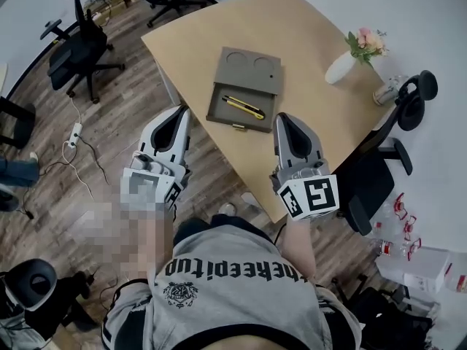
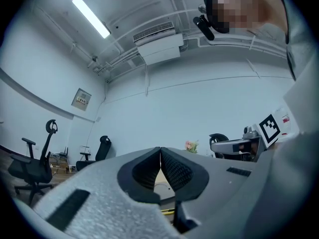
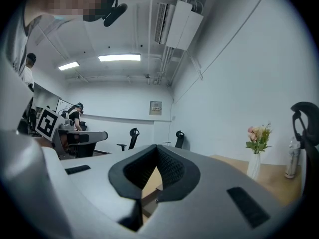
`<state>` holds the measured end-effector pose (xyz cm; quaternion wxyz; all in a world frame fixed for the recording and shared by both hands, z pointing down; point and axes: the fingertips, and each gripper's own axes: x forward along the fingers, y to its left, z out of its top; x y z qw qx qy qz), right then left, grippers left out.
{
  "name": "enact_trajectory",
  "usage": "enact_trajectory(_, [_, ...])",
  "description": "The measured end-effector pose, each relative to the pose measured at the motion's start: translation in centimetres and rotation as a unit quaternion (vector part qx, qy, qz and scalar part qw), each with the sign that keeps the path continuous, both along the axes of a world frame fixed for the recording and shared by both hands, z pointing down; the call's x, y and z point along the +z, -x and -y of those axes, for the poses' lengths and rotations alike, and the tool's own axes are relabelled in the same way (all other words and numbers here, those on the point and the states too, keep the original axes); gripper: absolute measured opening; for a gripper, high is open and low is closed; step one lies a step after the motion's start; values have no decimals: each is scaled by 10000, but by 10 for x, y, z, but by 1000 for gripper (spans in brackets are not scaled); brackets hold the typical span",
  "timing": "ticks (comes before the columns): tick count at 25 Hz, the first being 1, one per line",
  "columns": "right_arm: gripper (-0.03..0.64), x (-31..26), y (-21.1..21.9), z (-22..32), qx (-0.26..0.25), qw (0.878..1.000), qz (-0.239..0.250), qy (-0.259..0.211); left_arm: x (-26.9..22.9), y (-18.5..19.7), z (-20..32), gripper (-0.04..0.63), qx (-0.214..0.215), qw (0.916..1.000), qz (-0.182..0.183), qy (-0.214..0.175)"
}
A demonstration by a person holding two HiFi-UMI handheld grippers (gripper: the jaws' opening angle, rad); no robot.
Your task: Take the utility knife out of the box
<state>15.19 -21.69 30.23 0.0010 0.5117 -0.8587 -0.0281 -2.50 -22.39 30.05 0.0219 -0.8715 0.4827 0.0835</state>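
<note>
- The left gripper (image 1: 183, 112) is held out over the wood floor (image 1: 109, 159), right by the table (image 1: 314, 20) edge.
- Its jaws are squeezed tight together, w/ nothing btw the black pads (image 2: 175, 171).
- The right gripper (image 1: 282, 117) is held out beside it, w/ its tip over the near part of the table.
- Its jaws are squeezed tight together too, w/ nothing held.
- A flat grey-brown box (image 1: 218, 113) is seen lying open on the table, just ahead of & btw the two grippers.
- Its lid (image 1: 249, 68) is folded back flat, away from the person, & two round dents are seen in it.
- The utility knife (image 1: 243, 106), yellow & black, is lying slanted inside the box, untouched by either gripper.
- A white vase (image 1: 340, 68) w/ pink flowers (image 1: 367, 41) is set on the right side of the table, well apart from the box.
- A small clear thing (image 1: 385, 91) is set nr the vase; it is too small to name.
- A black office chair (image 1: 379, 162) is parked at the table's right edge.
- Two more black chairs (image 1: 79, 49) are seen on the floor at the far left & top.
- A white power strip (image 1: 74, 131) w/ cords is lying on the floor to the left.
</note>
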Motion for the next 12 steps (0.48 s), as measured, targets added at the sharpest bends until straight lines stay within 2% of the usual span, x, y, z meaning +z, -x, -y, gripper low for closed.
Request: enact_trajectory(12, [6,20,1,31,-349,9990,140,235,12,3,16,17,-392,9990,53,183])
